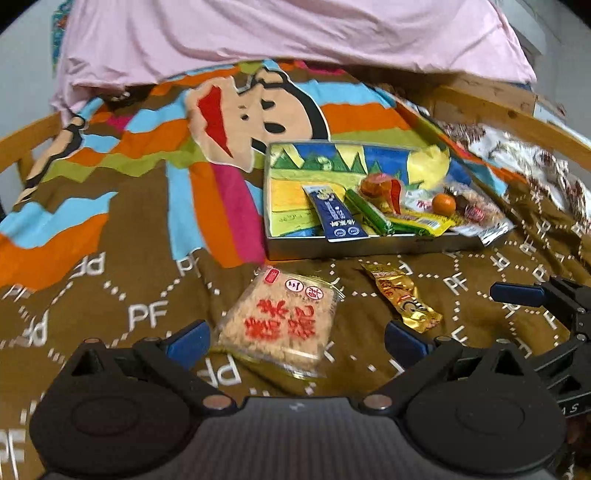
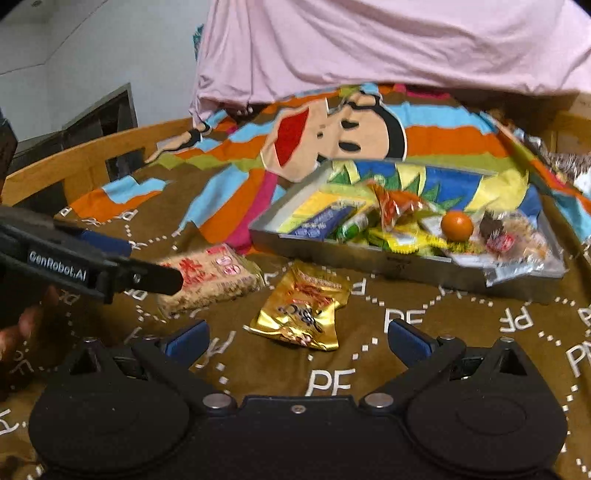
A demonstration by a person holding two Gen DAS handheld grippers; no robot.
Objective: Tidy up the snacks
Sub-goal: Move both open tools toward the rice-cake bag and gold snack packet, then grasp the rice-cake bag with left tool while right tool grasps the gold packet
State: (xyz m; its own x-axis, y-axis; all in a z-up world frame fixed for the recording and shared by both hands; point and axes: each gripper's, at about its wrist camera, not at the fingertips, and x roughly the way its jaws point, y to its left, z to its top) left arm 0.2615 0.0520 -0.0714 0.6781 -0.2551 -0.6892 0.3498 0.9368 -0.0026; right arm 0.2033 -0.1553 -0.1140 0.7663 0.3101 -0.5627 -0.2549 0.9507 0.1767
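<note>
Nearest on the brown printed bedspread (image 1: 122,236), left gripper (image 1: 297,341) with fingers spread, empty, straddling the clear-wrapped square rice-crisp cake (image 1: 280,325); right gripper (image 2: 297,341) likewise spread before the crinkled gold foil packet (image 2: 301,310). Both look light; cake likely brittle, so grip flat edges; foil slippery, so pinch the crimped end. Beyond, metal tray (image 1: 369,251) holds sorted snacks. Only the right view shows a hand (image 2: 22,328).

Bed w/ brown cartoon blanket (image 1: 122,280): metal tray (image 1: 369,248), rice-cake pkt (image 1: 282,325), gold pkt (image 1: 404,297), pink sheet (image 1: 258,33).
</note>
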